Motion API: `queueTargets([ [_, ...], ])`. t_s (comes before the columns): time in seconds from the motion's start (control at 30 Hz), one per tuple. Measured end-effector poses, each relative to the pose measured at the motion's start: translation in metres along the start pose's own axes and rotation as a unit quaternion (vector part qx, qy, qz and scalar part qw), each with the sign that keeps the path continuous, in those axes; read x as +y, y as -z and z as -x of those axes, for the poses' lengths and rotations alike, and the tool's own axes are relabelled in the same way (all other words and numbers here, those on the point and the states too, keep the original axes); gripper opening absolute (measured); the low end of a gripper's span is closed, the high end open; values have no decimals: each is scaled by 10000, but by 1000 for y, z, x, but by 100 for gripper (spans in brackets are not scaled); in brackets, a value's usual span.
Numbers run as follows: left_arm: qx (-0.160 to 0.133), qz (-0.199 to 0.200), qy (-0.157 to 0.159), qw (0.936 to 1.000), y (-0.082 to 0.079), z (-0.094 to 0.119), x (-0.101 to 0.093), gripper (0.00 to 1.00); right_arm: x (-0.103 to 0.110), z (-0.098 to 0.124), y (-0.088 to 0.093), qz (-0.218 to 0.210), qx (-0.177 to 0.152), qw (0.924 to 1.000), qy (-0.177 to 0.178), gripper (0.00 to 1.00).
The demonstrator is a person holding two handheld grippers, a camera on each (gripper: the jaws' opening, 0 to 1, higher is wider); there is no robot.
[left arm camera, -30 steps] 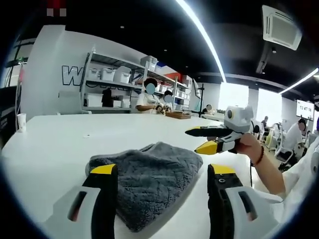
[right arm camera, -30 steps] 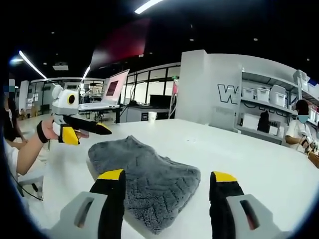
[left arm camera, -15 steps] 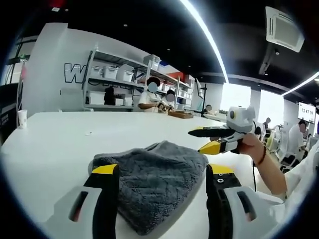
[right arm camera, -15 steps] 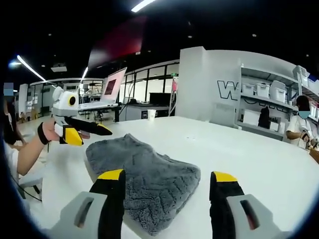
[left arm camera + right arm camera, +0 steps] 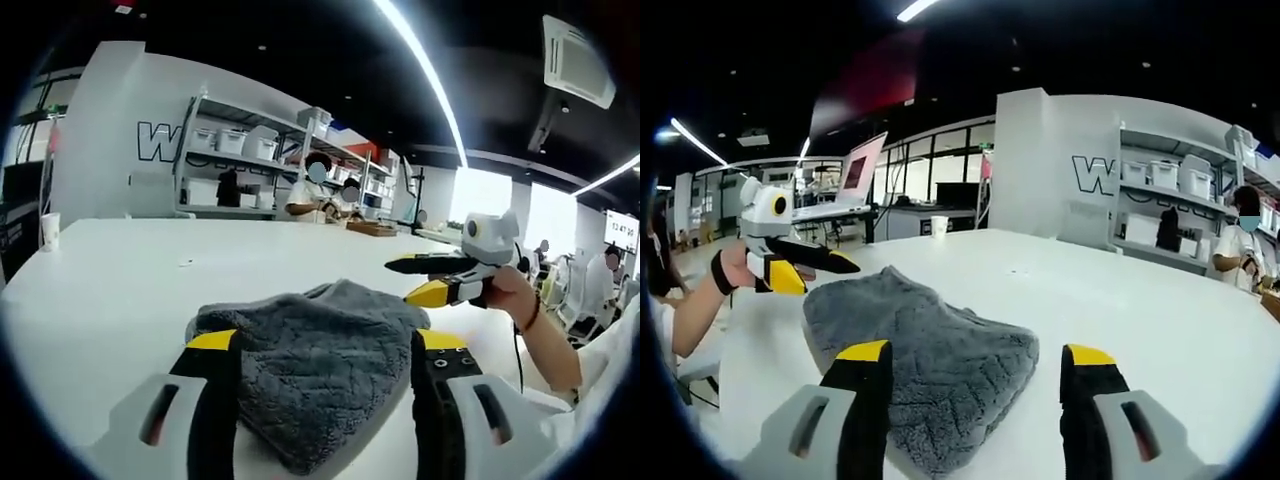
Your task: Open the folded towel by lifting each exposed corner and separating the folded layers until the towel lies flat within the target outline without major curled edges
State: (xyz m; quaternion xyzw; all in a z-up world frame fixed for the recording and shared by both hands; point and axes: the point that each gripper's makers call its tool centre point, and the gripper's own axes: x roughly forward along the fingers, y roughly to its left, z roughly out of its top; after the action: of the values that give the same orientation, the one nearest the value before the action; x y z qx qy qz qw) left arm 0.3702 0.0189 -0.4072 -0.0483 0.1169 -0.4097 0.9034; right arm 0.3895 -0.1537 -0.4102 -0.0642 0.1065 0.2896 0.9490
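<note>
I see the white table [image 5: 110, 270] spreading out ahead of both tongs, its near edge cut off by my own jaws in each view. On it lies the grey towel [image 5: 315, 345], still folded into a thick pad; in the left gripper view it sits between and just beyond my jaws, and its near edge is hidden behind them, so I cannot tell whether any corner is lifted. In the right gripper view the towel [image 5: 925, 345] lies ahead and to the left of the jaws, with its lower edge hidden by the left jaw. My left gripper [image 5: 325, 345] stands wide open, holding nothing. My right gripper [image 5: 975, 355] is equally wide open and empty. Each one shows in the other's view, held in a hand above the table just beyond the towel's far side, jaws parted. Far behind, shelves [image 5: 245, 165] carry white bins, too small to read. On the wall I can read only a large "W" [image 5: 1092, 175]; the rest is cut off.
</note>
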Motion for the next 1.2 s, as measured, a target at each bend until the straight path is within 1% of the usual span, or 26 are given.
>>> queueTargets([
  [0.1,14,-35,-36,10000,1,0,2,68,0,0,2,-14,18,10000,26,65],
  [0.33,-11,43,-81,10000,0,-1,7,68,-4,-5,5,-70,63,9999,51,64],
  [0.43,20,17,-176,9998,2,-3,11,68,-5,-7,8,-81,97,9999,45,64],
  [0.63,35,61,-265,9996,4,-3,15,67,-10,-9,11,-176,96,9998,82,63],
  [0.8,34,87,-404,9991,4,-5,24,67,-13,-14,16,-274,150,9995,93,63],
  [1.2,32,228,-547,9982,6,-10,36,67,-13,-21,15,-354,149,9992,78,61],
])
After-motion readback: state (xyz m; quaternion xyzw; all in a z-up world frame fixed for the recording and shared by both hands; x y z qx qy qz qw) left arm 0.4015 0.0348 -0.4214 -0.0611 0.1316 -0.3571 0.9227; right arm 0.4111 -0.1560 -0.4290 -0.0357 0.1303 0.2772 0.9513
